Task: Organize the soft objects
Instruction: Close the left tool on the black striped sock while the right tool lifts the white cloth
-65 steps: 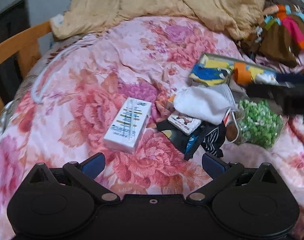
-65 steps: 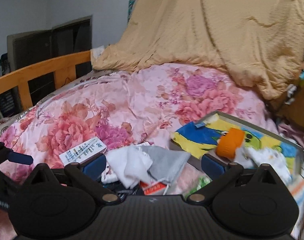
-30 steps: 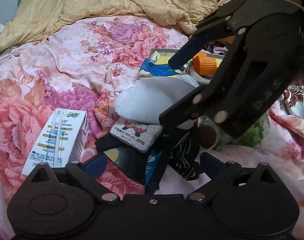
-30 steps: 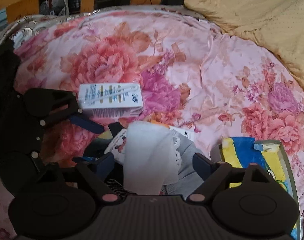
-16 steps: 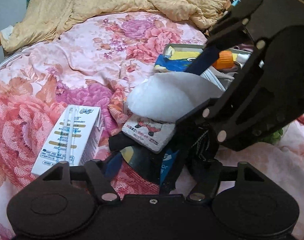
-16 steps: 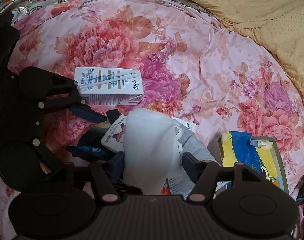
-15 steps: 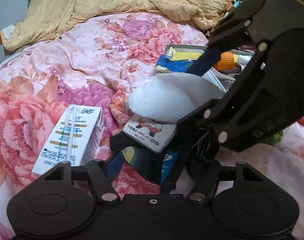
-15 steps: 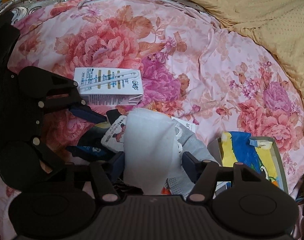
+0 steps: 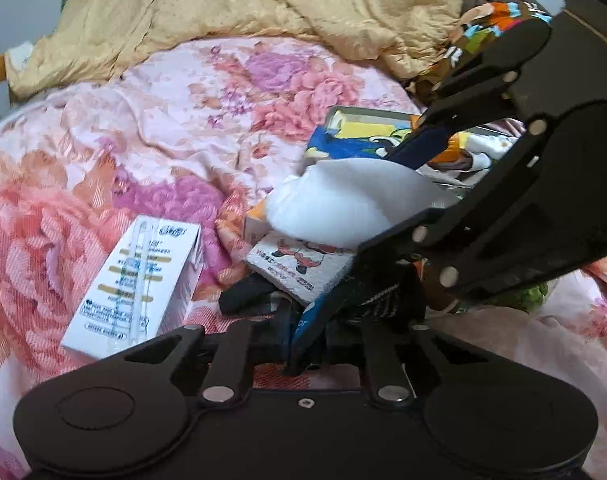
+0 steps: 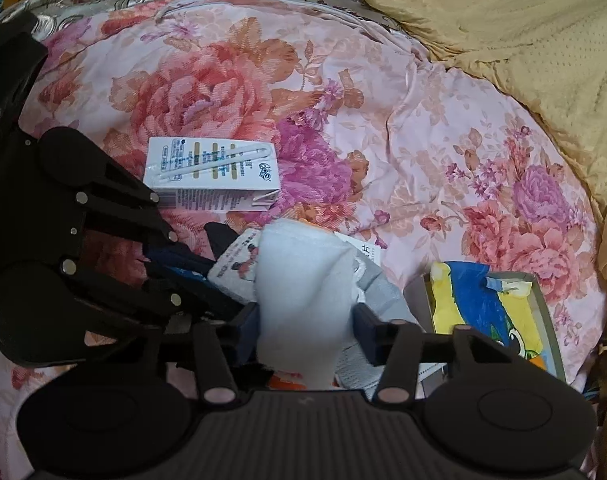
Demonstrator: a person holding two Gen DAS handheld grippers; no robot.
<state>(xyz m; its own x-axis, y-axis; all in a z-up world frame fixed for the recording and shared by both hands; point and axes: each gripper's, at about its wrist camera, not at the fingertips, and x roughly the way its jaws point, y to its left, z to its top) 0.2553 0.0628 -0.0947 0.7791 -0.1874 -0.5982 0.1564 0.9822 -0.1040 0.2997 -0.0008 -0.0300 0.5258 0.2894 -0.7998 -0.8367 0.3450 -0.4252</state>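
A pile of soft things lies on the flowered bedspread [image 10: 231, 80]. A white sock [image 10: 303, 280] sits on top of it, also in the left wrist view as the white sock [image 9: 343, 208]. My right gripper [image 10: 305, 328] has the sock between its closing jaws, and both pads touch its sides. My left gripper [image 9: 307, 344] is closing on a black cloth with a blue patch [image 9: 255, 294], which is pinched between its nearly shut fingers. In the right wrist view the left gripper [image 10: 191, 276] reaches in from the left, close beside the right one.
A white drink carton [image 9: 139, 280] lies left of the pile, and a small cartoon-printed packet [image 9: 299, 264] lies under the sock. A grey cloth [image 10: 383, 300] and a tin with a blue and yellow picture [image 10: 483, 308] are to the right. A yellow blanket [image 9: 263, 0] is heaped at the back.
Both grippers' jaws have narrowed. The left now pinches the black cloth and the right now touches both sides of the white sock. Neither hand has shifted much.
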